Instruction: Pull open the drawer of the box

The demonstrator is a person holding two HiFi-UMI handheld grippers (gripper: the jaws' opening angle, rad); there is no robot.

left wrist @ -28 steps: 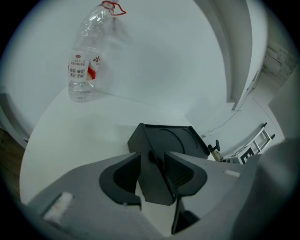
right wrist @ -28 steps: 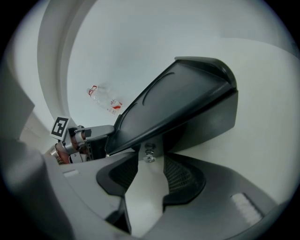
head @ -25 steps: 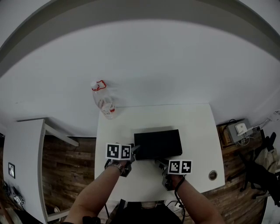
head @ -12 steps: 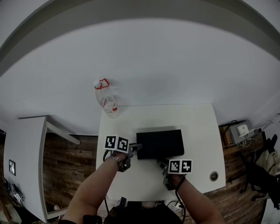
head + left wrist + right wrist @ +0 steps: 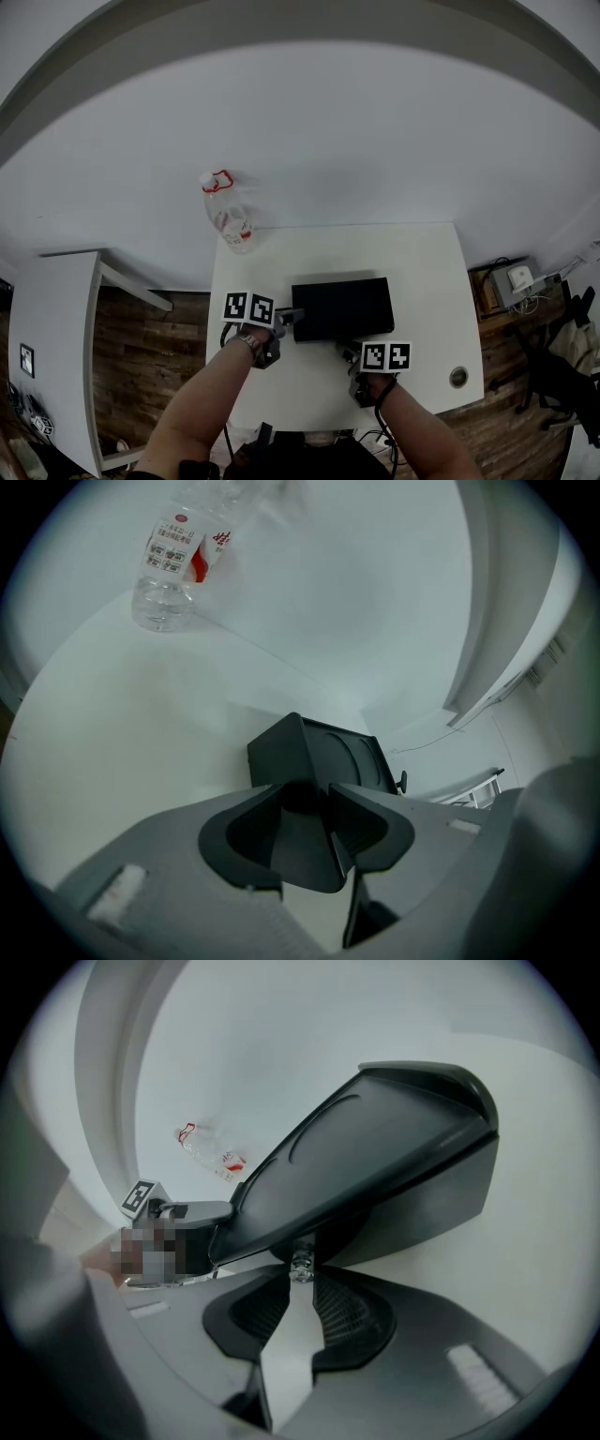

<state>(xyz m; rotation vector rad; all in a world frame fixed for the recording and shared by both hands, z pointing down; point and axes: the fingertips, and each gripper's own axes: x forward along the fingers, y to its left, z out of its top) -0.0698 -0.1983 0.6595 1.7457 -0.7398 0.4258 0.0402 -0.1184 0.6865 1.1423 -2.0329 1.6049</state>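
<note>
Inspection finds the black box (image 5: 342,306) sitting near the middle of the white table (image 5: 427,272), with its drawer front (image 5: 403,1199) facing the person and apparently not yet drawn out. No gap is showing in either gripper view. The left gripper (image 5: 306,791) is standing at the box's near left corner, and that corner is filling the space between its jaws, so it appears to be clamped there as a brace. The right gripper (image 5: 300,1279) is sitting low against the front edge. Its jaws have just been closing and are now pinching the small clear knob (image 5: 300,1262) between their tips, with only a thin wedge of table showing behind the pinch. The step in hand is judged to be securing the knob before the pull. To do it well, the right jaws are needing a firm, centred hold, since the knob is small and looks slick and so is likely to slip out of a shallow tip grip. The pull should be running straight back towards the person and level with the table, not upwards, or the light box is likely to tip or slide. The left gripper should be holding the corner against that pull. A plastic bottle (image 5: 228,214) is standing at the far left corner, well apart from the work.
</note>
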